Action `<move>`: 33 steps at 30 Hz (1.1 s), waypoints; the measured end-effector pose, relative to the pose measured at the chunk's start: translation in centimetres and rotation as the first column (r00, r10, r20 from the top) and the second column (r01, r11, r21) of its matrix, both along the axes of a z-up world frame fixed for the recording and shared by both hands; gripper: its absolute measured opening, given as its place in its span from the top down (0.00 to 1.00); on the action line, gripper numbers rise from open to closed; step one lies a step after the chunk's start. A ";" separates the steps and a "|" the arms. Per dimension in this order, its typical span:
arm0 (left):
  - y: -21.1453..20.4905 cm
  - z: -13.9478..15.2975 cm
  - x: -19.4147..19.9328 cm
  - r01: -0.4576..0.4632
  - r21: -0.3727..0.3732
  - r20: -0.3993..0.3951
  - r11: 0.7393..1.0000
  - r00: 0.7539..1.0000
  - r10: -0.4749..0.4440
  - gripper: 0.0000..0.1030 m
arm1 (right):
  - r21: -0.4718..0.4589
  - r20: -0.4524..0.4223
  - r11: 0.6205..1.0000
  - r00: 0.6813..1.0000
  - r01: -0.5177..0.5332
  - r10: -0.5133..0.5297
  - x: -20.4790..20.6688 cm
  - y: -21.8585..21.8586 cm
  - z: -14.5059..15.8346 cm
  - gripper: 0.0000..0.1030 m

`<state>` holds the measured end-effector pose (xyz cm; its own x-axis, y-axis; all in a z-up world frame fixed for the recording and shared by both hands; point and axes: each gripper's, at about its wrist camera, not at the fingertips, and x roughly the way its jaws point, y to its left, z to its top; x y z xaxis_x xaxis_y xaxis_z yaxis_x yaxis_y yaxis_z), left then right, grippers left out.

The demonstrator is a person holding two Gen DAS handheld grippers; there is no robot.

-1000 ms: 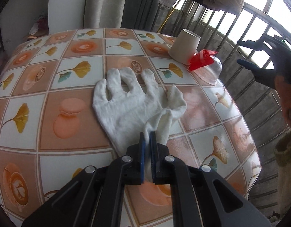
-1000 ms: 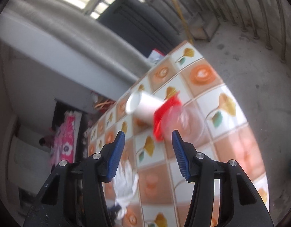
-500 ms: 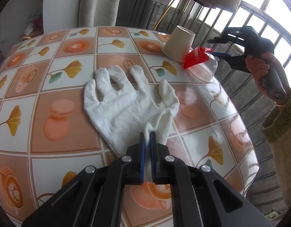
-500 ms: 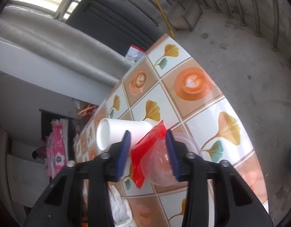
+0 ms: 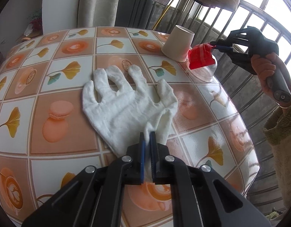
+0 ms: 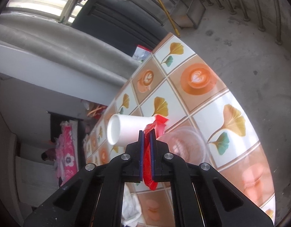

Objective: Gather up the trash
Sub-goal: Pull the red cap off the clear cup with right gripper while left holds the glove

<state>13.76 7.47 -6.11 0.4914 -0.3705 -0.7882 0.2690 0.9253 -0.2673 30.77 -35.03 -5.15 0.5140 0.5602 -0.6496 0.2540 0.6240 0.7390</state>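
- The tabletop (image 5: pixel 56 147), under a glossy oilcloth printed with squares of orange coffee cups, macarons and yellow ginkgo leaves, fills most of the left wrist view.
- A white knitted cotton glove (image 5: pixel 124 104) lies flat near the middle of the tabletop, fingers spread and pointing away from the camera, cuff bunched towards it.
- The left tool (image 5: pixel 147 139) is clamped on that cuff: its two blue-padded fingers (image 5: pixel 142 147) stand nearly together, with a fold of white cloth pinched between them.
- Farther right, at the far edge of the tabletop, a white paper cup (image 5: pixel 178 45) stands upside down, wide mouth on the oilcloth.
- Just beside the cup, on its right, sits a clear plastic dome-shaped cup (image 5: pixel 204 73), touching or nearly touching it; which, I cannot tell.
- A crumpled red plastic wrapper (image 5: pixel 201 57) hangs above the clear cup, with its lower, zigzag-cut edge at the cup's top.
- The right tool (image 5: pixel 213 46), black with blue pads, reaches in from the right edge, gripped by a bare hand (image 5: pixel 264 68) in an olive fleece sleeve (image 5: pixel 278 130).
- In the right wrist view the right tool (image 6: pixel 147 134) is closed on the red wrapper (image 6: pixel 148 168), the film squeezed between the pads and sticking out above and below them, with the paper cup (image 6: pixel 126 129) and the clear cup (image 6: pixel 183 145) behind.
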 end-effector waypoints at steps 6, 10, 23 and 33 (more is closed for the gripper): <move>-0.2 1.0 -0.3 0.003 0.000 0.035 1.000 0.999 -0.003 0.95 | 0.065 0.016 0.998 1.000 -0.011 0.010 -1.6 -0.2 0.5 0.97; -0.5 1.8 -0.4 0.008 0.000 0.058 1.000 0.998 -0.008 0.95 | 0.115 0.031 0.993 0.999 -0.029 0.026 -3.3 -0.2 0.7 0.97; -1.9 4.4 -1.1 0.044 0.001 0.130 0.999 0.991 -0.043 0.95 | 0.215 0.039 0.975 0.998 -0.047 0.040 -10.6 -0.6 0.1 0.97; -3.2 6.4 -1.4 0.074 0.011 0.190 0.997 0.979 -0.074 0.95 | 0.265 0.036 0.964 0.999 0.008 -0.018 -14.2 -2.0 -0.6 0.97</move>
